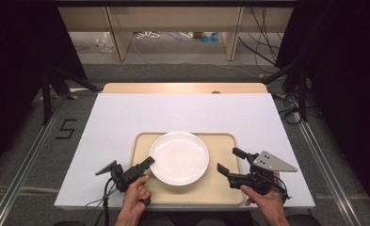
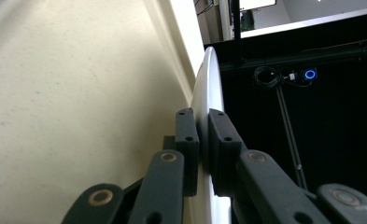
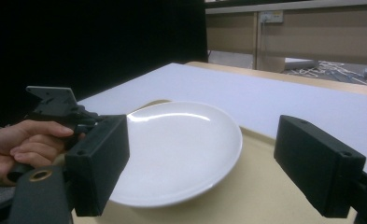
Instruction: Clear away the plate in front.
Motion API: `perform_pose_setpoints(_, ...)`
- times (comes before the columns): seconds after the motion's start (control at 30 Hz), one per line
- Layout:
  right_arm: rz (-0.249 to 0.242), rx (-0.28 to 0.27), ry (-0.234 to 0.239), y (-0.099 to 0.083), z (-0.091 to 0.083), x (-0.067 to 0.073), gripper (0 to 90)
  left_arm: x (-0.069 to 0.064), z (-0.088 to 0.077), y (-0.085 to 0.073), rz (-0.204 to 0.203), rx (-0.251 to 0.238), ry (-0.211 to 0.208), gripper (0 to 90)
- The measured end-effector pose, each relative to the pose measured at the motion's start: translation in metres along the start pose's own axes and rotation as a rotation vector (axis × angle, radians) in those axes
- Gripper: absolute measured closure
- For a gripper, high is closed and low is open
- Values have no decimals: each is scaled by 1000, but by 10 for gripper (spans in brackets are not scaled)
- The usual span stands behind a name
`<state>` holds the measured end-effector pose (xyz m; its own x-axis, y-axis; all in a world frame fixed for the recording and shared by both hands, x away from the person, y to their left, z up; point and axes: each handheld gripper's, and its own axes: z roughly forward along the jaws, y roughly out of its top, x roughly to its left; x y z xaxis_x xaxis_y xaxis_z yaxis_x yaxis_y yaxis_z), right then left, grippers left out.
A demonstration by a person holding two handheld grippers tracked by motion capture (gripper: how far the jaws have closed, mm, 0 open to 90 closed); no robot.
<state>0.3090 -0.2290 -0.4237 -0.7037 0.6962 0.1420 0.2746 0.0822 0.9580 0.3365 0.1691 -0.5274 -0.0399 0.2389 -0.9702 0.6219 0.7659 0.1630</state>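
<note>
A white plate (image 1: 179,157) lies on a beige tray (image 1: 220,188) near the table's front edge. My left gripper (image 1: 147,163) is at the plate's left rim. In the left gripper view my left gripper (image 2: 203,149) is shut on the rim of the plate (image 2: 208,79), one jaw above it and one below, with the tray (image 2: 78,93) alongside. My right gripper (image 1: 230,161) hovers over the tray to the right of the plate, jaws wide apart and empty. In the right gripper view my right gripper (image 3: 208,163) faces the plate (image 3: 181,144) without touching it.
The tray sits on a white table sheet (image 1: 187,113) with a wooden strip (image 1: 182,87) along its far edge. Black stands and cables flank the table on the floor. The person's left hand (image 3: 27,140) holds the left gripper beyond the plate.
</note>
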Motion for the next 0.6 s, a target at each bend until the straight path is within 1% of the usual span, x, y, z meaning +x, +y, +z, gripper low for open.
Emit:
perform_pose_setpoints(0.07,4,-5,-1,0,0,0,191,-2,-3,-1,10,-3,8,831)
perform_pose_setpoints(0.1,5,-18,9,0,2,0,191,-2,-4,-2,16,-1,14,833)
perform_pose_setpoints(0.13,11,-21,14,-1,2,0,191,-2,-6,-3,12,-1,27,835)
perform_pose_setpoints(0.17,1,-27,15,-1,3,-1,191,-3,-6,-4,2,-1,11,834)
perform_pose_setpoints(0.2,-8,-36,16,-1,3,-2,191,-3,-8,-5,14,2,18,834)
perform_pose_setpoints(0.27,-8,-34,16,-1,3,-1,191,-3,-9,-7,5,2,20,835)
perform_pose_setpoints(0.3,-12,-32,17,-1,3,-2,191,-3,-11,-8,16,12,35,835)
perform_pose_setpoints(0.33,-9,-29,18,-1,3,-1,191,-3,-11,-9,5,4,26,836)
perform_pose_setpoints(0.37,-11,-38,17,-1,3,-1,191,-2,-12,-10,12,12,35,836)
perform_pose_setpoints(0.4,5,-26,11,0,2,0,191,-3,-12,-11,3,2,39,836)
perform_pose_setpoints(0.43,-3,-32,12,-1,3,0,191,-2,-13,-12,5,2,34,835)
perform_pose_setpoints(0.47,-8,-35,15,-1,3,-1,191,-2,-13,-13,8,8,41,835)
perform_pose_setpoints(0.53,-1,-33,16,-1,3,0,190,-2,-13,-14,6,1,32,836)
perform_pose_setpoints(0.6,6,-37,20,-1,4,0,189,-2,-13,-15,12,8,38,835)
